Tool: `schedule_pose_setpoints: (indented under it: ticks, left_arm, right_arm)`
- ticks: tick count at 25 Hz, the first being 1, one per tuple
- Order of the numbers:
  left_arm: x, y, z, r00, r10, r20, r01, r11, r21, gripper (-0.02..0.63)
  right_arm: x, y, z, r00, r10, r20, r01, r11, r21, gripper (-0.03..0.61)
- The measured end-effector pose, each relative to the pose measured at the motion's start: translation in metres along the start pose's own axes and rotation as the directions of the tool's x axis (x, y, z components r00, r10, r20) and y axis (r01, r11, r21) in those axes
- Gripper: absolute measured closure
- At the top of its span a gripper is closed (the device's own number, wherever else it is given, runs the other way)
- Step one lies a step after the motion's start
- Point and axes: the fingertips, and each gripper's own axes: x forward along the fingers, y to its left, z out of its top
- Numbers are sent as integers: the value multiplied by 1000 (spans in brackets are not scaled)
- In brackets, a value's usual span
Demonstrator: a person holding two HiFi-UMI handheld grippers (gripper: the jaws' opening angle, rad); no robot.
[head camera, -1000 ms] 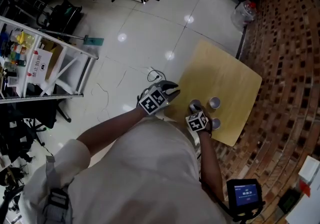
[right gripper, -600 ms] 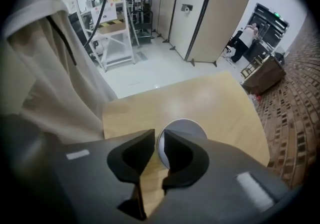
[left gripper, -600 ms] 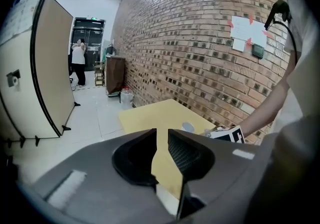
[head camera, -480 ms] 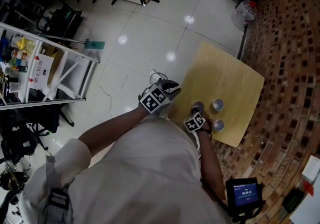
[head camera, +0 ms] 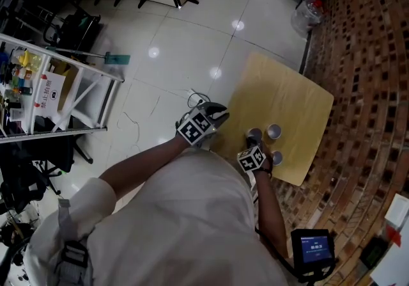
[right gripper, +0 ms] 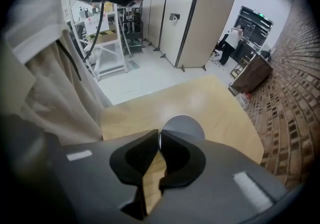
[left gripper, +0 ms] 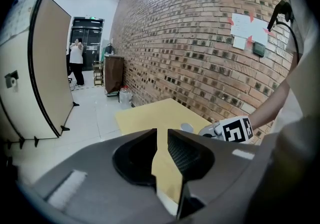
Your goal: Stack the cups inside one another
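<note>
R gripper (right gripper: 159,135) was pinched shut on near rim of grey cup (right gripper: 185,127), upright on table (head camera: 291,96), near second cup (head camera: 274,131) and third cup (head camera: 276,157). L gripper (left gripper: 161,135) was slightly spread, empty, at table edge. Risk: one-wall grip; cup could swing or slip during lift and hit neighbours.

The person wears a pale, short-sleeved shirt (head camera: 179,214) with a grey buckled strap (head camera: 67,233) over the left shoulder. The left gripper (head camera: 219,112) and right gripper (head camera: 255,143) are dark grey, each bearing a cube (head camera: 195,128) of black-and-white square markers.
</note>
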Motion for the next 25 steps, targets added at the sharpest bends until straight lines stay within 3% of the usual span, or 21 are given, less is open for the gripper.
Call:
schedule_pose_setpoints:
  ticks: [12,19,25]
  left_arm:
    - [20,-19,12,1000,-8,-6,8,1000,23,528]
    - [29,-28,17,1000,-6,-8,6,1000,26,528]
    - [32,-32,17,1000,1,-5,-1,1000,25,528]
  right_arm:
    - [-77,-57,9,986,-107,128,103,994,41,557]
    - [-91,-89,-20,983,-155,103,148,986,75,557]
    - [-81,-96,-39,986,-148,72,142,986,86,557]
